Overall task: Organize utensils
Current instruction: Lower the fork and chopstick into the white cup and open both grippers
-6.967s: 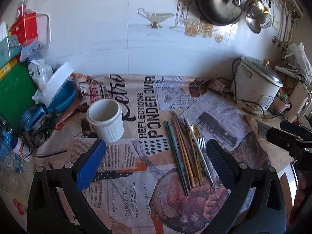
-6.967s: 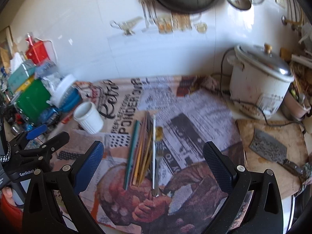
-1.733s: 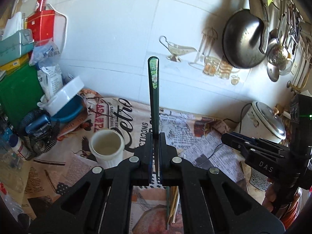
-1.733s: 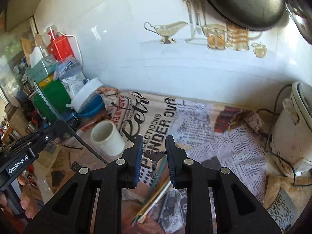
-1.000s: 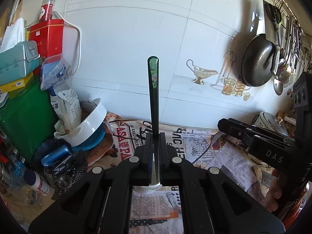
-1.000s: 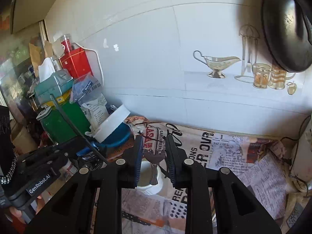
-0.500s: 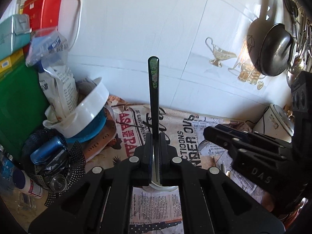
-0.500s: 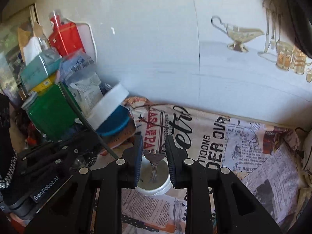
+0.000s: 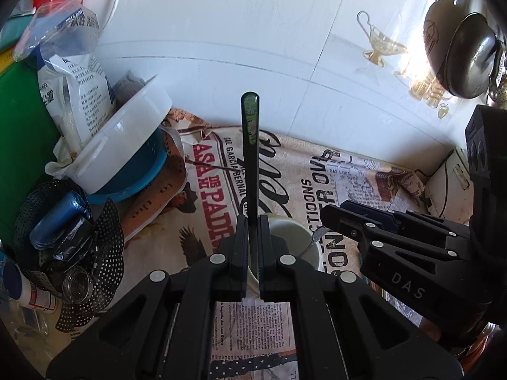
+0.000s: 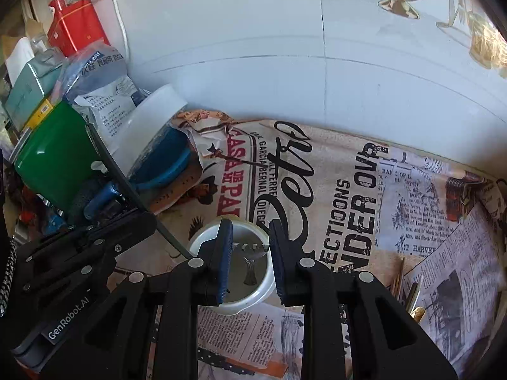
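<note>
- Left gripper (image 9: 252, 247): jaws clamped on a dark green chopstick (image 9: 250, 145); its long axis runs straight out along the fingers.
- Right gripper (image 10: 250, 255): jaws closed on a metal fork (image 10: 249, 262), handle hanging into the cup's mouth, tines crosswise between the pads.
- White cup (image 10: 234, 300): stands upright on the printed cloth (image 10: 348, 196), directly below the right gripper and just ahead of the left.
- Judgement: the right gripper is better placed; release requires the fork held vertical over the opening.
- Remaining chopsticks (image 10: 408, 288) lie on the cloth, right of the cup.
</note>
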